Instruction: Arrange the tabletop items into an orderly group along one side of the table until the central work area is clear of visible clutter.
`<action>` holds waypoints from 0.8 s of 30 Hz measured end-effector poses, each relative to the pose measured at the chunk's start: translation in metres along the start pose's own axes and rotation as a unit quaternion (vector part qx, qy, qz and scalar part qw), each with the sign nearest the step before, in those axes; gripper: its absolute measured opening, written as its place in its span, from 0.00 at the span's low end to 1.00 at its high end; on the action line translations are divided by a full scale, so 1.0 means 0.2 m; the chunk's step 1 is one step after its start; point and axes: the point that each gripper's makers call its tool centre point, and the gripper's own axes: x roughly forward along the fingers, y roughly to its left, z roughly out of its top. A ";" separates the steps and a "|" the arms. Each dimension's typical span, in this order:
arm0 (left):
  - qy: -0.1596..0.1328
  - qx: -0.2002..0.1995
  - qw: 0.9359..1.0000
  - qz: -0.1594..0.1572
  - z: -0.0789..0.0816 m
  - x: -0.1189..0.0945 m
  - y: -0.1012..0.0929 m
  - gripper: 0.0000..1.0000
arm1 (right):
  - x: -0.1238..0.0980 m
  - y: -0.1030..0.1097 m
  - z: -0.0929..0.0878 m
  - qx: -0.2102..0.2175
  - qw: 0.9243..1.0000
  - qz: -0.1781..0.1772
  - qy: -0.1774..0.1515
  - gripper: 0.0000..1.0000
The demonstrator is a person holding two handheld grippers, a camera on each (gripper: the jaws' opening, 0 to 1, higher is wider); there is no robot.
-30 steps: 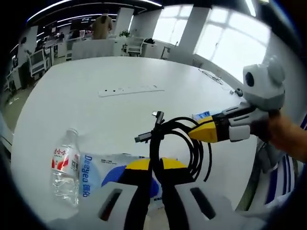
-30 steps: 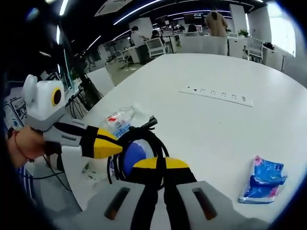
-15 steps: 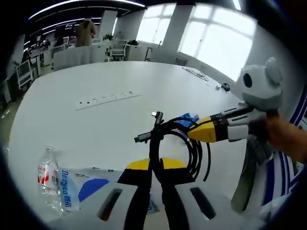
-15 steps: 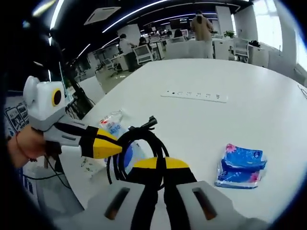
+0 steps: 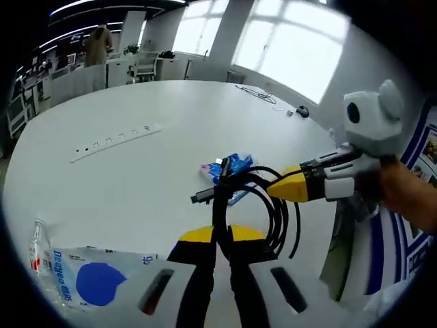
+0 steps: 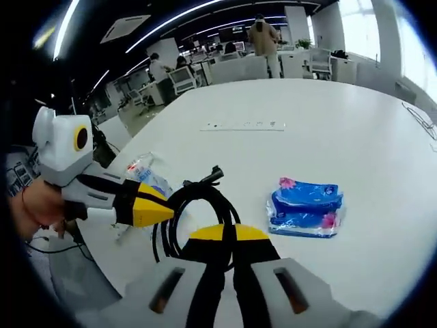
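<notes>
Gripping black cable [image 5: 273,205], both tongs

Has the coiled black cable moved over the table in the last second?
Yes. The black cable, clamped by both grippers, has travelled along the table away from the water bottle and now hangs beside the blue tissue pack.

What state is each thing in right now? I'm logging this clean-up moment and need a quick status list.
left gripper: shut on the black cable.
right gripper: shut on the same cable.
black cable: coiled, held above the table by both grippers.
blue tissue pack: lying flat on the table.
power strip: lying flat, nothing visibly plugged in.
water bottle: on its side.
white-and-blue bag: lying flat beside the bottle.
</notes>
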 end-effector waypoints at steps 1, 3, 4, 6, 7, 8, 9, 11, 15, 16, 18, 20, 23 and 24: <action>0.004 0.002 1.000 -0.004 -0.01 0.02 -0.02 0.03 | -0.01 -0.02 -0.02 0.005 1.000 -0.003 0.001 0.00; 0.010 0.004 1.000 -0.010 -0.03 0.05 -0.05 0.03 | -0.02 -0.05 -0.05 0.014 1.000 -0.007 0.004 0.00; 0.014 0.004 1.000 -0.013 -0.04 0.07 -0.06 0.03 | -0.03 -0.06 -0.07 0.016 1.000 -0.009 0.005 0.00; 0.019 0.003 1.000 -0.017 -0.05 0.09 -0.08 0.03 | -0.03 -0.08 -0.09 0.020 1.000 -0.013 0.007 0.00; 0.024 0.004 1.000 -0.020 -0.06 0.12 -0.09 0.03 | -0.03 -0.10 -0.12 0.026 0.999 -0.015 0.011 0.00; 0.026 0.004 0.999 -0.021 -0.07 0.13 -0.10 0.03 | -0.03 -0.11 -0.13 0.028 0.999 -0.016 0.011 0.00; 0.030 0.004 0.999 -0.023 -0.08 0.15 -0.11 0.03 | -0.03 -0.13 -0.15 0.031 0.999 -0.018 0.014 0.00; 0.037 0.003 0.999 -0.027 -0.10 0.18 -0.12 0.03 | -0.02 -0.15 -0.18 0.039 0.999 -0.020 0.018 0.00; 0.054 0.002 0.998 -0.031 -0.16 0.24 -0.14 0.03 | 0.00 -0.20 -0.24 0.048 0.998 -0.023 0.026 0.00; 0.056 0.003 0.998 -0.031 -0.16 0.25 -0.14 0.03 | 0.00 -0.20 -0.25 0.052 0.998 -0.023 0.028 0.00; 0.064 0.002 0.997 -0.032 -0.19 0.28 -0.14 0.03 | 0.02 -0.23 -0.30 0.062 0.997 -0.023 0.033 0.00; 0.073 0.000 0.997 -0.034 -0.21 0.31 -0.14 0.03 | 0.03 -0.24 -0.32 0.069 0.997 -0.023 0.038 0.00; 0.088 -0.001 0.995 -0.037 -0.25 0.35 -0.14 0.03 | 0.06 -0.27 -0.37 0.078 0.996 -0.023 0.047 0.00; 0.091 -0.002 0.995 -0.038 -0.26 0.36 -0.15 0.03 | 0.07 -0.28 -0.38 0.079 0.995 -0.023 0.049 0.00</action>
